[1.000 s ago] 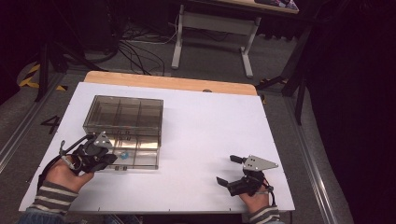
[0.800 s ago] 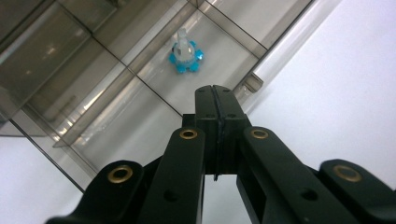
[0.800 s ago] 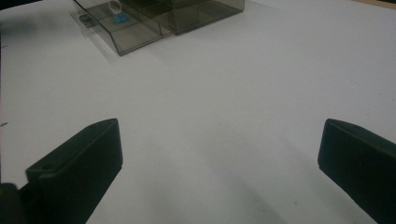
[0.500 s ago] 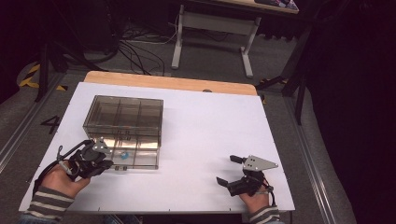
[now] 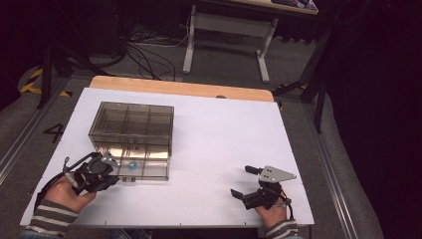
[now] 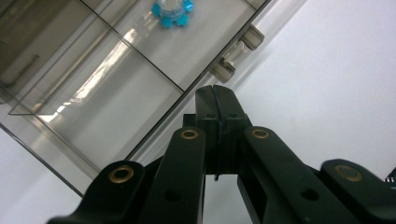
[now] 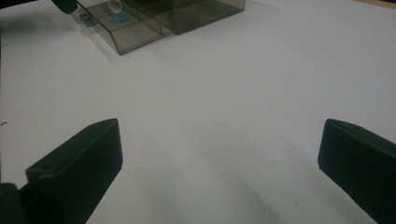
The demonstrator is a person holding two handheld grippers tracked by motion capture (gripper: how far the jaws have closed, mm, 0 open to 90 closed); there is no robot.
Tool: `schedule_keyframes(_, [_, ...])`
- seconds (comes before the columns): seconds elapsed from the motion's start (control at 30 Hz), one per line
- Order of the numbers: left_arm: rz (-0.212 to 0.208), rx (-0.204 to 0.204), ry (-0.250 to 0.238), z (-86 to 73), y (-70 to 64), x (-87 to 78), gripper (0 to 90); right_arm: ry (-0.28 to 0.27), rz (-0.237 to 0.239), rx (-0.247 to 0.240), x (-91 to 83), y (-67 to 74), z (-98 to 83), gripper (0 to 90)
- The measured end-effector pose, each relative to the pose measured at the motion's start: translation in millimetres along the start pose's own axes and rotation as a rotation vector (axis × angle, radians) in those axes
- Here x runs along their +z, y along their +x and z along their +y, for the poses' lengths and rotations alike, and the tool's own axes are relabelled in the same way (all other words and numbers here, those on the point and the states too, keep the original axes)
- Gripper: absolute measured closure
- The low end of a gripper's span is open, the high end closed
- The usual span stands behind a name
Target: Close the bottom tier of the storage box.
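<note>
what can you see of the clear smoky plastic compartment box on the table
The clear smoky-grey plastic compartment box is a shallow rectangular case split by thin walls into a grid of cells. It lies flat on the left half of the white table top, lid closed as far as can be told, with a small latch on its near edge. A small blue star-shaped piece sits in a near cell. The shut left tongs point at the latch edge; contact is unclear.

Just ahead of our left gripper (image 6: 215, 100) the clear box (image 5: 132, 139) and its latch (image 6: 236, 53) block us. Before our right gripper (image 5: 245, 181), bare white table (image 5: 224, 134) lies open.
</note>
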State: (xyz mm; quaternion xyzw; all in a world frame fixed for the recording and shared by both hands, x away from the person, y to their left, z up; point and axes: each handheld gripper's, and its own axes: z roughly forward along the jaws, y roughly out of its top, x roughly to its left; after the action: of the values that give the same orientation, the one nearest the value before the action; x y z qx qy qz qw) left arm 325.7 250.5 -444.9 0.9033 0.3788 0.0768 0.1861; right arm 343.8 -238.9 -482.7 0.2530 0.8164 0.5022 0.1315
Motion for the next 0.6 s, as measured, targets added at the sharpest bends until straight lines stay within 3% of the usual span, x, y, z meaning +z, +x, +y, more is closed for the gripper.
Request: schedule_keyframes(0.6, [-0.002,-0.013,0.051,4.1,0.6,16.7,89.5,0.001,0.002,0.001,0.1,0.1,0.1,0.6])
